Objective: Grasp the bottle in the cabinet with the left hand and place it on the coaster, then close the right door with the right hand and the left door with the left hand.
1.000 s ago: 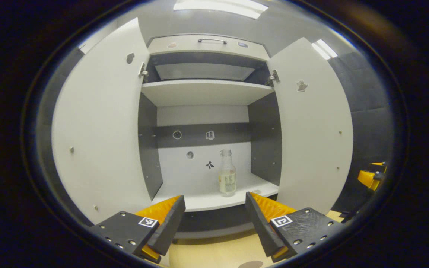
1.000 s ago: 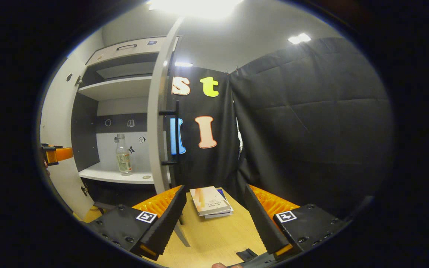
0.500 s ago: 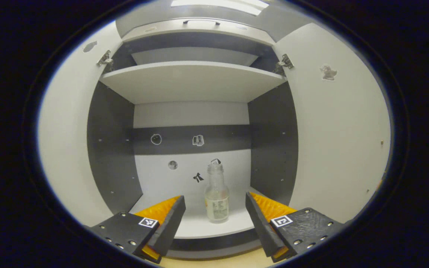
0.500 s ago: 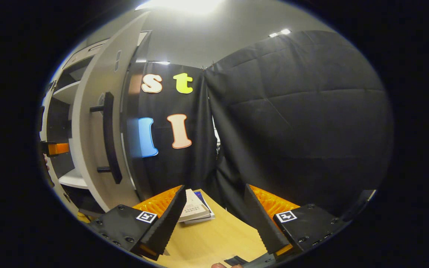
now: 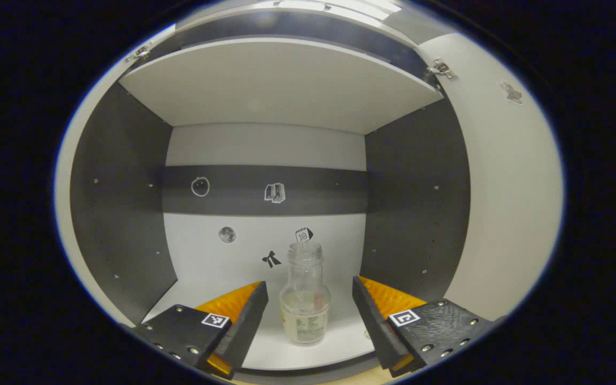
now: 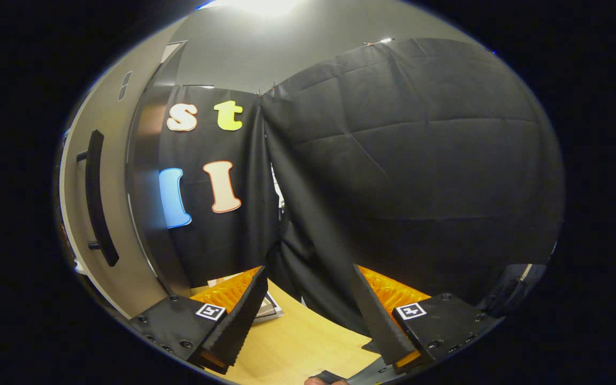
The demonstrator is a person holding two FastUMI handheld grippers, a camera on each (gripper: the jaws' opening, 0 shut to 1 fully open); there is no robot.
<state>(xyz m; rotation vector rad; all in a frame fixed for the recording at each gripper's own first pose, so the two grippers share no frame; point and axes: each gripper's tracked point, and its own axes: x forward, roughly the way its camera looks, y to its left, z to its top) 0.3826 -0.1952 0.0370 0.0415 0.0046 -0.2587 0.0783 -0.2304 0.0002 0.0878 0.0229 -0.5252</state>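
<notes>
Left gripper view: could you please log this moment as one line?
left gripper open | clear glass bottle upright between jaws, ungrasped | right gripper open

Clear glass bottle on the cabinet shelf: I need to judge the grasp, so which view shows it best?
The left gripper view: the clear glass bottle stands upright, whole and centred between the open left gripper. The right gripper view faces the black cloth wall and the cabinet door's outside instead.

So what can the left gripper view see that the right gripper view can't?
The left gripper view looks into the cabinet: a clear bottle upright on the lower shelf, between the open left gripper fingers but untouched, with small stickers behind. The right gripper view looks at a door with its dark handle, a wooden table and books. Shared: each has its own open gripper, the right gripper holding nothing.
</notes>
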